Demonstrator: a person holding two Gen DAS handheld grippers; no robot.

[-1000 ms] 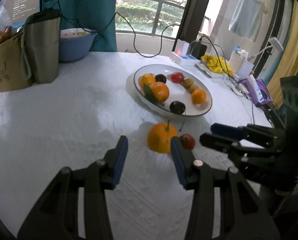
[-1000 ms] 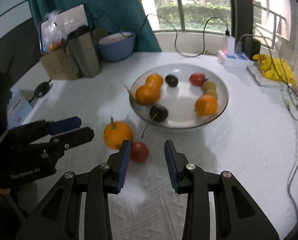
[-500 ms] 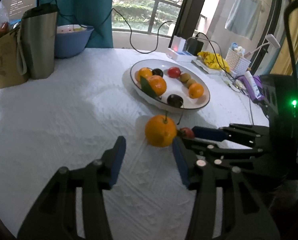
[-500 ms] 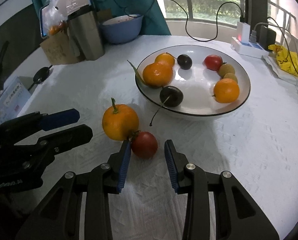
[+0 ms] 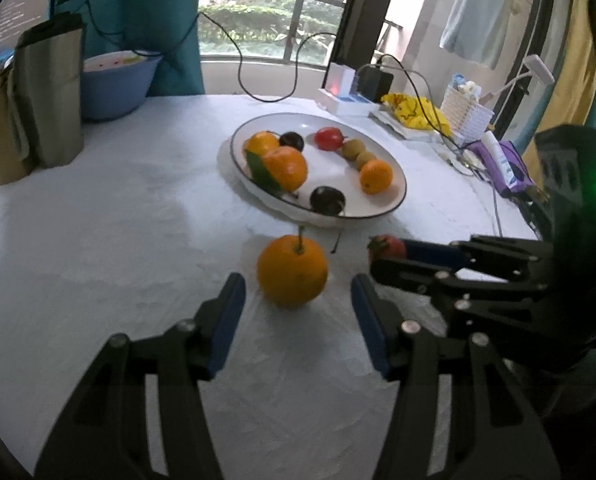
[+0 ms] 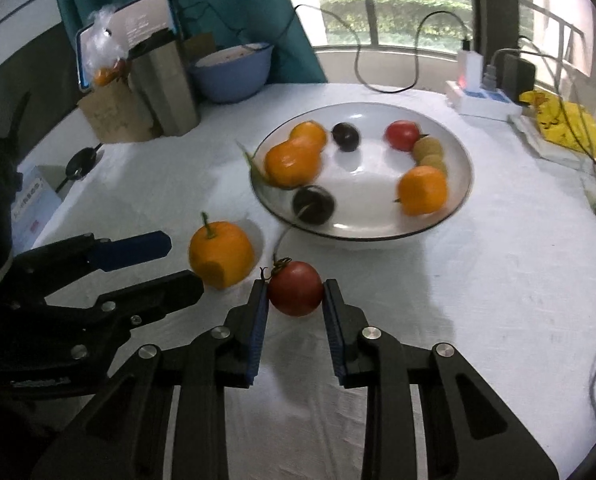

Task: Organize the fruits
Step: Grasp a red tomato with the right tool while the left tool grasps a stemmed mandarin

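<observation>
Two fruits lie outside the plate (image 6: 463, 196): the right gripper (image 6: 296, 294) has just closed on the small tomato (image 6: 296, 289), which may bruise or slip if squeezed unevenly. The left gripper (image 5: 294, 312), jaws just opened and empty, stands wide before the orange (image 5: 292, 272) on the tablecloth (image 5: 98, 240) and could bump the right one.

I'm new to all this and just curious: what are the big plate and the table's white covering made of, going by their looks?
Plate: probably glazed ceramic; its white surface is glossy, mirrors the fruit faintly, and carries a thin dark rim line. Melamine can't be ruled out.
Table covering: looks like woven cloth, matte white, with a fine raised texture and soft wrinkles.
</observation>
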